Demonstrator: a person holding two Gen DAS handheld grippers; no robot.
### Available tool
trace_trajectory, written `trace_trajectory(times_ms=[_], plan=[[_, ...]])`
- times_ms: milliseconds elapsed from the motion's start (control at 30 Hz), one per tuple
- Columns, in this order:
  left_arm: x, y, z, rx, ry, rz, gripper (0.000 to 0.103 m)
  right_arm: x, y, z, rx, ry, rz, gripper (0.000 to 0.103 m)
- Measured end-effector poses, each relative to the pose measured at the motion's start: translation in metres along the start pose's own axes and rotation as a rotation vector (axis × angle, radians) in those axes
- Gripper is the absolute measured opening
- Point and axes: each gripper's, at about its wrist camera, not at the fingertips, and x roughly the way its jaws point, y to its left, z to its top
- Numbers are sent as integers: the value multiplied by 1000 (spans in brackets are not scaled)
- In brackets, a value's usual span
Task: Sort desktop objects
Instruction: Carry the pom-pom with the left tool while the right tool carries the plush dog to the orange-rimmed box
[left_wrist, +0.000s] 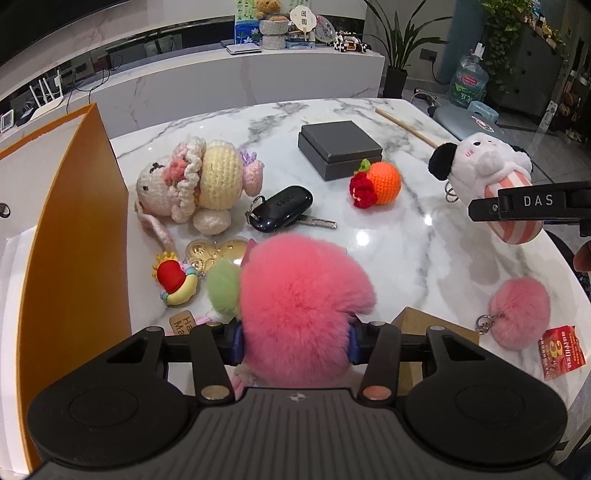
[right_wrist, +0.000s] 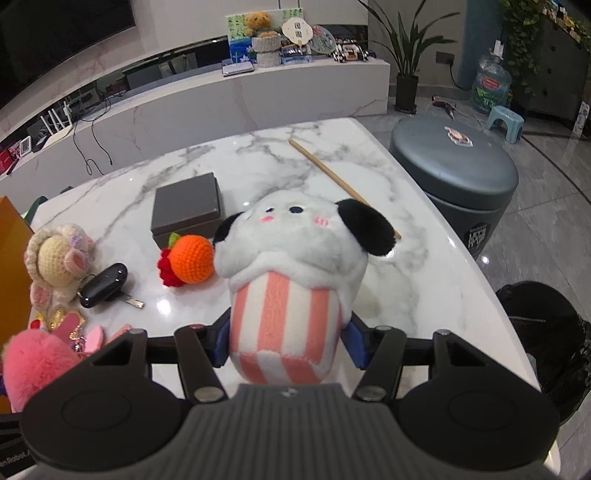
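My left gripper (left_wrist: 294, 341) is shut on a big pink fluffy pom-pom (left_wrist: 303, 302) with a green tuft, its blue pads pressed into the fur on both sides. My right gripper (right_wrist: 288, 341) is shut on a white plush dog with black ears and a pink-striped body (right_wrist: 291, 273), held above the marble table (right_wrist: 424, 288); the plush dog (left_wrist: 491, 173) and a right finger (left_wrist: 524, 203) also show in the left wrist view. On the table lie a crocheted doll (left_wrist: 195, 184), a black car key (left_wrist: 280, 212), a crocheted orange (left_wrist: 380, 182) and a small pink pom-pom (left_wrist: 517, 314).
An orange box wall (left_wrist: 74, 240) stands at the left. A dark grey box (left_wrist: 338, 147), a wooden stick (left_wrist: 404, 127), a red charm (left_wrist: 175, 280), gold coins (left_wrist: 210, 253), a cardboard piece (left_wrist: 424, 325) and a red packet (left_wrist: 561, 350) lie on the table. A grey round bin (right_wrist: 454, 177) stands beyond the right edge.
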Motion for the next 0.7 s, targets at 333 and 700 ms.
trace_trajectory(times_ms=[333,700], plan=[[-12,-2,3,3,-28,-13,56,-23,9,5,-23,-51,32,61],[-21,-2,7,5,-53,-22,56,-39,13,5,-29,-79,43,61]])
